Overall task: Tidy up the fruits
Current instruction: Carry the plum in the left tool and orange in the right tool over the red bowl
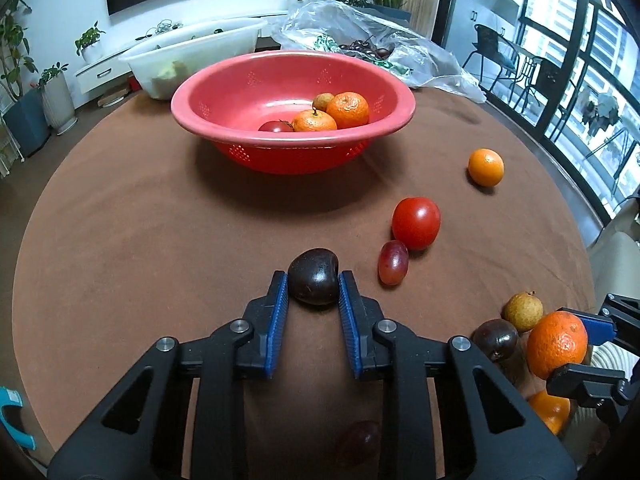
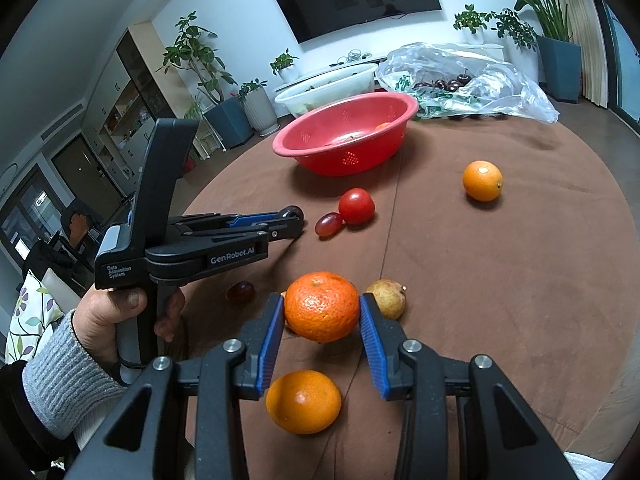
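Observation:
My left gripper (image 1: 313, 286) is shut on a dark cherry (image 1: 313, 276) just above the brown table, in front of the red colander bowl (image 1: 240, 80). The bowl holds two tangerines (image 1: 347, 109), a tomato and a small brown fruit. My right gripper (image 2: 322, 314) is shut on a tangerine (image 2: 321, 306) and holds it above the table; it also shows in the left wrist view (image 1: 557, 344). Loose on the table lie a tomato (image 1: 416, 222), a red grape (image 1: 393, 262), an orange (image 1: 485, 167), a longan (image 1: 522, 310) and another dark cherry (image 1: 495, 338).
A second orange (image 2: 304, 401) lies under my right gripper and a grape (image 2: 241, 291) lies to its left. A white tub (image 1: 192, 56) and a clear plastic bag with cherries (image 1: 360, 46) stand behind the bowl. The table edge curves at right.

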Tool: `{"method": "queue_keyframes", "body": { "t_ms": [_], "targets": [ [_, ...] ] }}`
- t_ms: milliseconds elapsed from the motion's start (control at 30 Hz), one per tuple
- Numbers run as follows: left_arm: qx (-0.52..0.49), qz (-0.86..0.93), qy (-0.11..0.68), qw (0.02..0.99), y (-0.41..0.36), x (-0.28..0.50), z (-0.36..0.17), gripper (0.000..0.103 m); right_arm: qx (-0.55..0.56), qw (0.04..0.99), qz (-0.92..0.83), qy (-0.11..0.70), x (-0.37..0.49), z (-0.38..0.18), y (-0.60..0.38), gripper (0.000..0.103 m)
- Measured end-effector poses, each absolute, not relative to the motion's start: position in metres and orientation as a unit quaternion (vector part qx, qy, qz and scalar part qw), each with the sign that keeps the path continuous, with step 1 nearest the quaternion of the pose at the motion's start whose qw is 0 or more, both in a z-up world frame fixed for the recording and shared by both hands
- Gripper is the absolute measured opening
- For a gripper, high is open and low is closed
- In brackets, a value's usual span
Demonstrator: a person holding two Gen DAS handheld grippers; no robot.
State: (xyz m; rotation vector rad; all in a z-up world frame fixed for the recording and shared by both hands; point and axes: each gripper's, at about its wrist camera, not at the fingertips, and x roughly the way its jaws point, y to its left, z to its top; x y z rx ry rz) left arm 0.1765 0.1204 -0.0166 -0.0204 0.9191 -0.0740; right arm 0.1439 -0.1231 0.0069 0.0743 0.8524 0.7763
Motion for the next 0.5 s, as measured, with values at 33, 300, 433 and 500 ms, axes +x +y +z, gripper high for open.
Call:
{"method": "queue_keyframes", "body": {
  "t_ms": [33,300,433,500],
  "targets": [
    [-0.01,-0.036,0.442,0.896,0.12,0.176,-0.016,0.024,0.036,0.838,0.367,0.402,0.144,0.007,-0.123,0.041],
    [-0.011,-0.043,0.433,0.9,0.118,0.168,-0.009,0.024,0.037,0.839,0.365,0.401,0.146,0.009,-0.124,0.041],
    [-0.016,-0.046,0.427,0.903,0.119,0.165,-0.004,0.024,0.038,0.84,0.365,0.4,0.145,0.01,-0.124,0.041],
    [-0.018,-0.046,0.424,0.904,0.12,0.163,-0.001,0.023,0.039,0.84,0.365,0.4,0.146,0.01,-0.124,0.041]
  ]
}}
